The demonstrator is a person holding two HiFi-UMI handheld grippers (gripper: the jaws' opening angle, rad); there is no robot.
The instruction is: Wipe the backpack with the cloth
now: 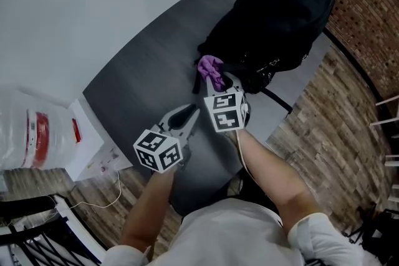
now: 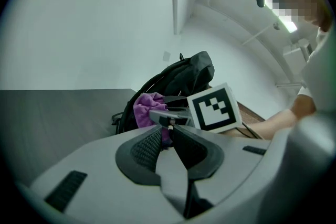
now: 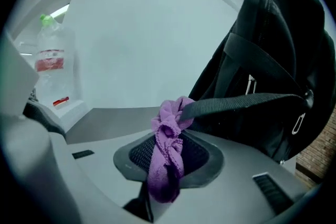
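Observation:
A black backpack (image 1: 280,15) lies at the far right end of the dark grey table (image 1: 143,84). My right gripper (image 1: 216,83) is shut on a bunched purple cloth (image 1: 211,67), which is at the backpack's near side. In the right gripper view the cloth (image 3: 167,157) hangs between the pads, and its top meets a black strap (image 3: 247,102) of the backpack (image 3: 273,60). My left gripper (image 1: 191,111) hovers over the table just left of the right one. Its jaws are a narrow slit apart with nothing in them (image 2: 168,131). Past them I see the cloth (image 2: 147,107) and the backpack (image 2: 181,78).
A large clear water bottle (image 1: 28,134) with a red label stands on a white block (image 1: 87,149) beside the table's left end. A white cable (image 1: 100,199) lies on the brick-pattern floor. The person's arms reach over the table's near edge.

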